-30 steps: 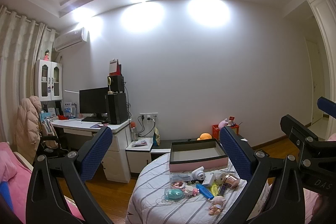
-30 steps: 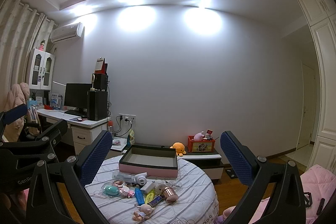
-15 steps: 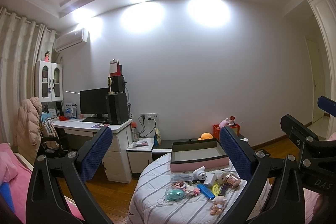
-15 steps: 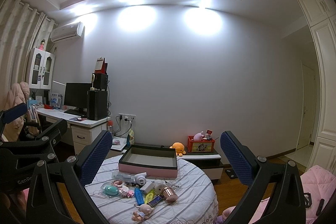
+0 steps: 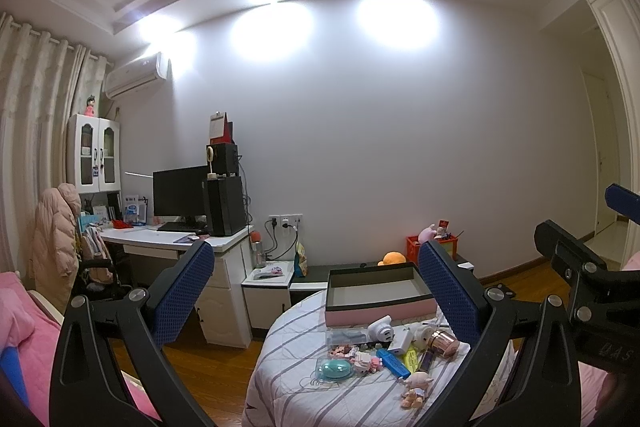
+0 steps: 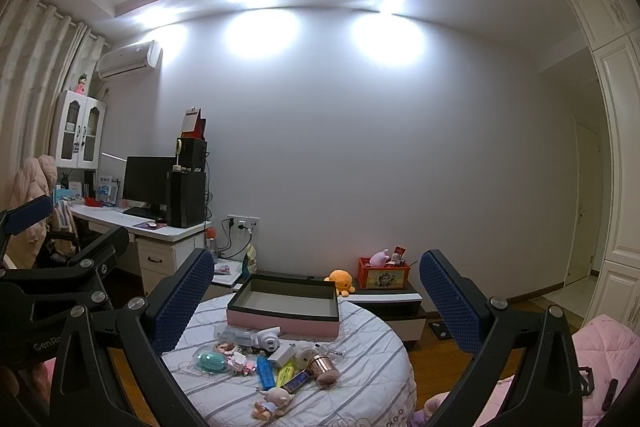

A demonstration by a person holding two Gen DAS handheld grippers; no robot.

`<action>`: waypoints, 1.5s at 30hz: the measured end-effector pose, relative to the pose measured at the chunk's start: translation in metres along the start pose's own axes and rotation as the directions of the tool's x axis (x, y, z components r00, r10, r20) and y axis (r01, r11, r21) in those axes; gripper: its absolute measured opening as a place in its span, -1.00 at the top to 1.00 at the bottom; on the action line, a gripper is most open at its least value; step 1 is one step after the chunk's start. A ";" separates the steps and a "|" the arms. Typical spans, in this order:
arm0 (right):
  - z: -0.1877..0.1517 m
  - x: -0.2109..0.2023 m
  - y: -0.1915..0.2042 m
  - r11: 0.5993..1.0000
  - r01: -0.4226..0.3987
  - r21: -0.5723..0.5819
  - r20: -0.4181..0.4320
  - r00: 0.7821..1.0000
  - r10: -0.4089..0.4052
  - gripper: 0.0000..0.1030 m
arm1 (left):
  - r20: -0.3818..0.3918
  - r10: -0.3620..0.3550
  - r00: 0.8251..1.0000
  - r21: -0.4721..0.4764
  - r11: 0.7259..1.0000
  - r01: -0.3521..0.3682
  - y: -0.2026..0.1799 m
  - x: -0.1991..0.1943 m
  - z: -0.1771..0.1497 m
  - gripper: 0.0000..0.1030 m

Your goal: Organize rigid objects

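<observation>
On the round table (image 6: pixel 360 379), small rigid items were strewn just before the open pink box (image 6: pixel 283 311), whose long axis ran across the view. Both the left gripper (image 5: pixel 316 295) and right gripper (image 6: pixel 316 303) were held wide apart, empty, well above; the right seemed nearer.

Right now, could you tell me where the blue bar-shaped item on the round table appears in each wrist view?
Left wrist: the blue bar lies lower right of centre, between the pink toy bricks and the yellow highlighter.
Right wrist: the blue bar lies lower centre-left, between the same two.
Shared landmark: the pink-sided open box, behind the clutter in both.
</observation>
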State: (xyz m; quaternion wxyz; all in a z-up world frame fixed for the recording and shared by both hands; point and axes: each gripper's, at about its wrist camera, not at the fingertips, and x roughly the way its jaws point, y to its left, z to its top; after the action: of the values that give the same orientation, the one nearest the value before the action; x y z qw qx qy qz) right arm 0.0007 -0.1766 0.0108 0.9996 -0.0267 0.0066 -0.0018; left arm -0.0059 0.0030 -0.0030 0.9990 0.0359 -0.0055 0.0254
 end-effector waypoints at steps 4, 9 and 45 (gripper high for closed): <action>-0.002 0.001 -0.001 1.000 -0.003 -0.004 0.000 1.000 0.003 -1.00 | 0.000 -0.003 1.000 -0.002 1.000 0.003 0.000 0.000 0.000 -1.00; -0.002 0.001 -0.001 1.000 -0.002 -0.002 -0.002 1.000 0.002 -1.00 | -0.002 -0.004 1.000 -0.004 1.000 0.004 0.001 -0.001 0.000 -1.00; -0.225 0.232 -0.051 0.996 -0.057 0.072 -0.610 0.787 0.089 -1.00 | -0.684 -0.093 0.723 -0.079 0.995 0.054 -0.006 0.271 -0.260 -1.00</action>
State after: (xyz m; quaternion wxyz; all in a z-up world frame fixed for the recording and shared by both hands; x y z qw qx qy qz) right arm 0.2297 -0.2403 -0.2147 0.9432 0.0005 0.3309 0.0283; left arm 0.2679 0.0299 -0.2591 0.9309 -0.0027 0.3652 -0.0029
